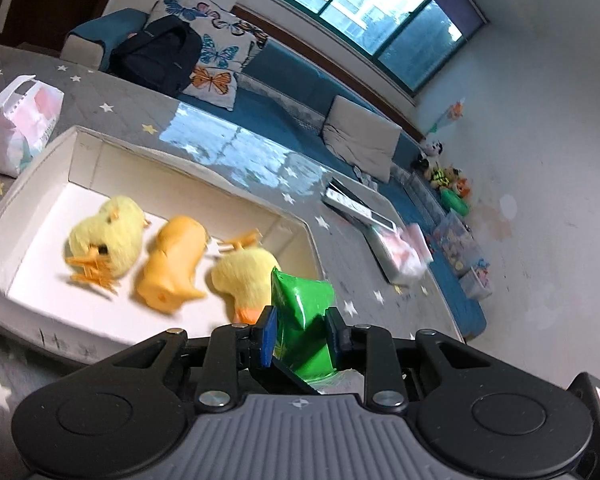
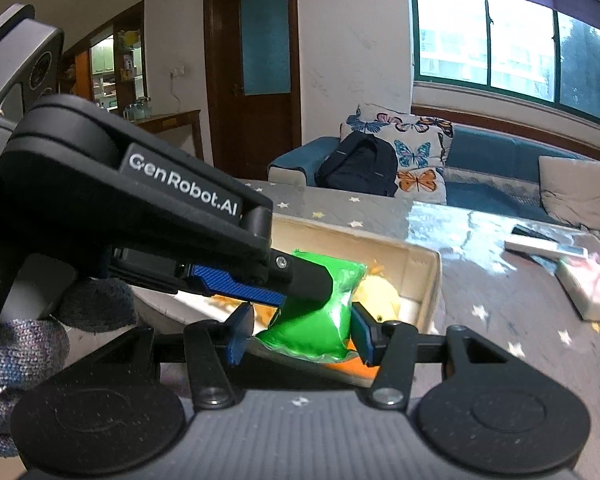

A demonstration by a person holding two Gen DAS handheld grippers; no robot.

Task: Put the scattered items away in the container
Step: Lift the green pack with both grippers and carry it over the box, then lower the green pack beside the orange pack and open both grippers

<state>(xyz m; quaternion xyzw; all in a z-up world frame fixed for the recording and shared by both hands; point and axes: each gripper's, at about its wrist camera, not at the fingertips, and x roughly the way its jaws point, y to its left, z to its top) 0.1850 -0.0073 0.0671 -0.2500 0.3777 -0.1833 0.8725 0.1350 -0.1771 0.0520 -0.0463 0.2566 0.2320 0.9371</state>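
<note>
My left gripper (image 1: 301, 330) is shut on a green plastic packet (image 1: 305, 314) and holds it above the near right corner of a white cardboard box (image 1: 28, 184). In the box lie two fluffy yellow chick toys (image 1: 108, 236) (image 1: 244, 272) and an orange toy (image 1: 172, 264) between them. In the right wrist view the left gripper (image 2: 292, 284) reaches in from the left with the green packet (image 2: 320, 320) over the box (image 2: 416, 268). My right gripper (image 2: 300, 334) is open, its blue fingers either side of the packet's lower end.
The box stands on a grey star-patterned table cover (image 1: 340, 248). A pink-and-white tissue pack (image 1: 16, 120) lies left of the box, another pack (image 2: 592, 284) and a remote (image 2: 540, 246) to the right. A blue sofa with a black backpack (image 2: 360, 164) and butterfly cushions stands behind.
</note>
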